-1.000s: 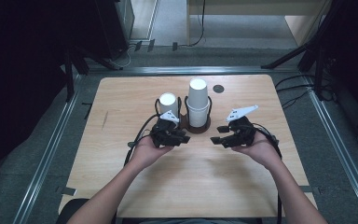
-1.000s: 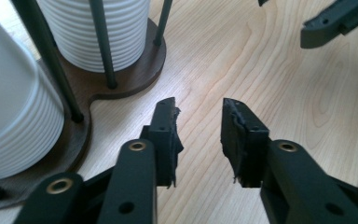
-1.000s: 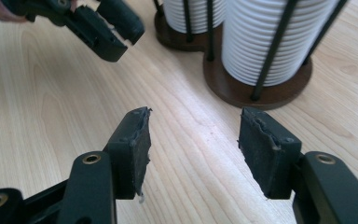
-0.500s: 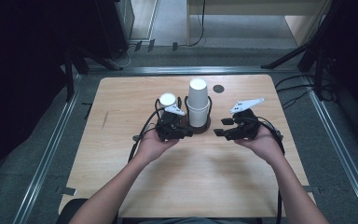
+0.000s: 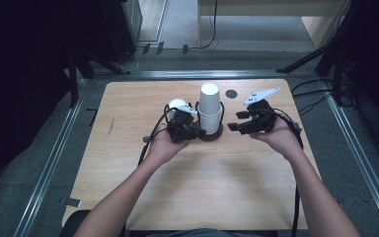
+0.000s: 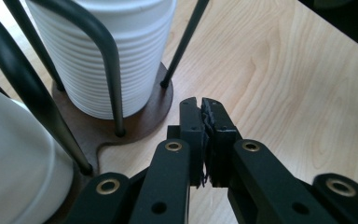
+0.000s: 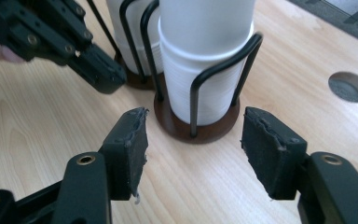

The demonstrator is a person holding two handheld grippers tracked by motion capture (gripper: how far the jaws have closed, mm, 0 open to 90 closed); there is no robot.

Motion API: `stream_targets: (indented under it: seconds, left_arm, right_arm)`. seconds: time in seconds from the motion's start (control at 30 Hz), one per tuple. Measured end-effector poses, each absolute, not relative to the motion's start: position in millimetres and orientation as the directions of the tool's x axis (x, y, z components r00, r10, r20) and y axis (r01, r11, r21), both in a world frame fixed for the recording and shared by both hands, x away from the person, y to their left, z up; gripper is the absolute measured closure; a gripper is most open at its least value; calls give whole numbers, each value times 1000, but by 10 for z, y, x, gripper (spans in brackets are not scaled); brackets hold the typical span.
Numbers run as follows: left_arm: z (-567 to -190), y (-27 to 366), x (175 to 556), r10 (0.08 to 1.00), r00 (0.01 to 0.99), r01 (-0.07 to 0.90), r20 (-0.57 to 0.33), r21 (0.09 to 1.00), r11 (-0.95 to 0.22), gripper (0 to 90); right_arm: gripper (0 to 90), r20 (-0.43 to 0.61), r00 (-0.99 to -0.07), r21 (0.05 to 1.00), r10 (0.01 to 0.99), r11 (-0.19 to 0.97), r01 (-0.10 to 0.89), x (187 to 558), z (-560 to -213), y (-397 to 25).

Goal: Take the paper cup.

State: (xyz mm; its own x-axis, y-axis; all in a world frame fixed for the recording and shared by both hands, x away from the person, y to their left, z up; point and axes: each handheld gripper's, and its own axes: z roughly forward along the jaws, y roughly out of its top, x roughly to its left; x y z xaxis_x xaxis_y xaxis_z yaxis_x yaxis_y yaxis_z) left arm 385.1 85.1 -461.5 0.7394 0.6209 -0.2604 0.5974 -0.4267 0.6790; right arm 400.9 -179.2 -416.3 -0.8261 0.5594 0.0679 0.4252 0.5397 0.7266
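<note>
We judge this the approach step: the cup stack (image 5: 210, 106) stands upright in its wire holder (image 7: 200, 95) mid-worktop (image 5: 217, 187). Our right gripper (image 5: 236, 121) waits near it at 3 o'clock, fingers apart; the left gripper (image 5: 195, 132), fingers together on nothing, sits at 8 o'clock (just beside the holder's base). Next, probably: closing on the top cup.
</note>
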Motion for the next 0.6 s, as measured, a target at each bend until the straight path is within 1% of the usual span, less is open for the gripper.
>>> stream_targets:
  seconds: [0.1,0.17,0.3,0.37,0.6]
  left_arm:
    - [-4573,845,3870,629,735,595,-251,684,-422,886]
    - [-4546,838,3891,633,730,599,-258,687,-411,888]
    - [-4515,794,3939,639,724,604,-259,685,-407,888]
    - [-4506,774,3963,643,719,608,-263,687,-399,888]
    - [-4489,712,4031,647,714,606,-269,700,-378,887]
  right_arm:
    - [405,81,-826,735,558,526,428,4081,-4079,-1785]
    - [401,65,-826,734,560,534,420,4120,-4010,-1764]
    - [363,29,-834,740,552,548,389,4187,-3887,-1695]
    - [326,27,-824,754,565,530,388,4238,-3825,-1654]
    - [297,30,-823,747,567,534,395,4336,-3774,-1546]
